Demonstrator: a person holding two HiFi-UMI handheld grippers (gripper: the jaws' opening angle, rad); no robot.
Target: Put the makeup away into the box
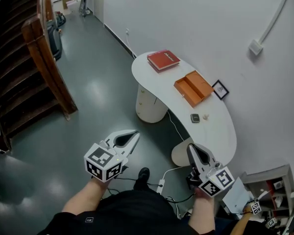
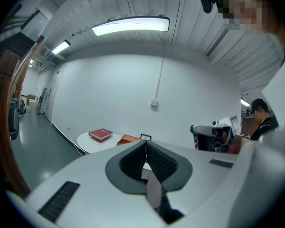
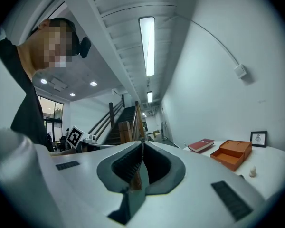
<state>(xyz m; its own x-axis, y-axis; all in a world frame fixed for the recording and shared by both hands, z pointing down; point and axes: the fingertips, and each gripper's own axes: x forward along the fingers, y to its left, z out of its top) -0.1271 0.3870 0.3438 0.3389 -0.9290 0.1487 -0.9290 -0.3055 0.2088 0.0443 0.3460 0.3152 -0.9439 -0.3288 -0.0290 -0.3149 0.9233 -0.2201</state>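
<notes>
- White table (image 1: 220, 131); curved top on two round pedestals, standing against the white wall; taken as the landmark for everything below
- Orange box (image 1: 193, 88); on the table's middle, towards its wall side; lid swung open and lying flat beside the tray; nothing to be seen inside
- Dark compact (image 1: 195, 118); the makeup, lying flat on the table's bare stretch at the end nearer the person; outside the box and apart from it
- Small pale item (image 1: 206, 116); on the table just beside the compact, on the wall side; too small to name
- Red book (image 1: 163, 60); flat on the table's far end
- Framed picture (image 1: 220, 89); upright at the table's wall edge
- Left gripper (image 1: 135, 135); held off the table over the grey floor, well short of the table's front edge; jaws clenched together with nothing between them
- Right gripper (image 1: 190, 148); beside the table's near end, touching nothing on it; jaws pressed together, empty
- Wooden staircase (image 1: 19, 72); well away from the table, across the floor
</notes>
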